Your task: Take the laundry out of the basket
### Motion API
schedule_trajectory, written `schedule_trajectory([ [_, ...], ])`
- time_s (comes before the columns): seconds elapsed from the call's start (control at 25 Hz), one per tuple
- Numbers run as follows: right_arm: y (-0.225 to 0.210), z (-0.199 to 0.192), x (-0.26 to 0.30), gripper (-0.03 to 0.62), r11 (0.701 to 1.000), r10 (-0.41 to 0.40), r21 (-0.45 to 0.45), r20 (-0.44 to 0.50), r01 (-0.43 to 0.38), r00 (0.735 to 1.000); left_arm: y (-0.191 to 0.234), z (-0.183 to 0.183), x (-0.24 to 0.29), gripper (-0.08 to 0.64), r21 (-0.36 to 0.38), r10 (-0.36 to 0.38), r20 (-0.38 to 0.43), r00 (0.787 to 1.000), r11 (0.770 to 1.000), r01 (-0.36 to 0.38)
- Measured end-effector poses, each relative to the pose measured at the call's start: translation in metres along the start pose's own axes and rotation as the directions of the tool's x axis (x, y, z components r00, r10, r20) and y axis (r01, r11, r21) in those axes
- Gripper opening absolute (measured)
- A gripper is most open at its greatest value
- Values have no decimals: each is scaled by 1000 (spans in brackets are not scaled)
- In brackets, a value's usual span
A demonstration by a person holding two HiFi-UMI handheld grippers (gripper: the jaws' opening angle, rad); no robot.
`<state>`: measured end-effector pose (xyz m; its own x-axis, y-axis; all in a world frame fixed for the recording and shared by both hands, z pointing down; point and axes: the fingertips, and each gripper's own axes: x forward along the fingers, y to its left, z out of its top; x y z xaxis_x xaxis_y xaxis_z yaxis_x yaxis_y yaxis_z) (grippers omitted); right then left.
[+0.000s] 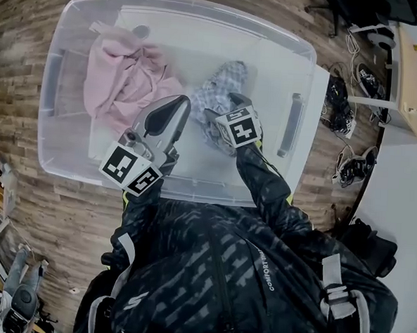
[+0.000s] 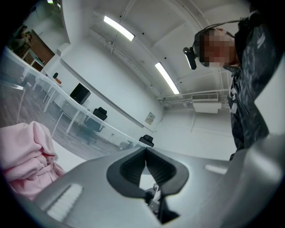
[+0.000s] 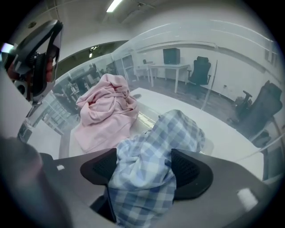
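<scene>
Task status: not far along. Both garments lie inside the basket (image 1: 54, 82), a clear plastic tub on the wood floor, and nothing is seen taken out or set down beside it.

Contents: a pink garment (image 1: 119, 76) is bunched in the far left part of the tub. A blue-and-white checked garment (image 3: 178, 133) is heaped near the middle, to the right of the pink one and apart from it. The rest of the tub floor shows white and bare.

Right gripper (image 3: 144, 162): reaches down into the tub over the checked garment. Its jaws stand wide apart, with a fold of the checked cloth rising between the pads (the cloth fills the gap, but no clamping is evident). Judgement: a grasp on this item is being set up, not yet made.

Left gripper (image 2: 145, 151): held level over the near left part of the tub, jaws closed tip to tip, nothing between them.

Remaining: both garments have to be lifted out.
</scene>
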<state>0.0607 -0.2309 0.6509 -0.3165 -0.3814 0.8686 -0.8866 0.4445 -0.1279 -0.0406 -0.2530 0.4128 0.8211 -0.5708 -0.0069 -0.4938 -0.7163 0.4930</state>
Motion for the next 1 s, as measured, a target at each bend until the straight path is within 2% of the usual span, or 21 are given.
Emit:
schedule_trajectory([
  [0.28, -7, -11, 20, 413, 999, -44, -29, -60, 42, 997, 1, 2, -1, 5, -3, 0, 13, 1000, 1000, 0],
  [0.72, -19, -34, 50, 414, 996, -92, -29, -130, 89, 987, 1, 3, -1, 5, -10, -5, 20, 1000, 1000, 5],
  [1.0, -20, -35, 59, 414, 995, -91, -46, -159, 85, 983, 1, 3, -1, 5, -9, -4, 19, 1000, 1000, 4],
])
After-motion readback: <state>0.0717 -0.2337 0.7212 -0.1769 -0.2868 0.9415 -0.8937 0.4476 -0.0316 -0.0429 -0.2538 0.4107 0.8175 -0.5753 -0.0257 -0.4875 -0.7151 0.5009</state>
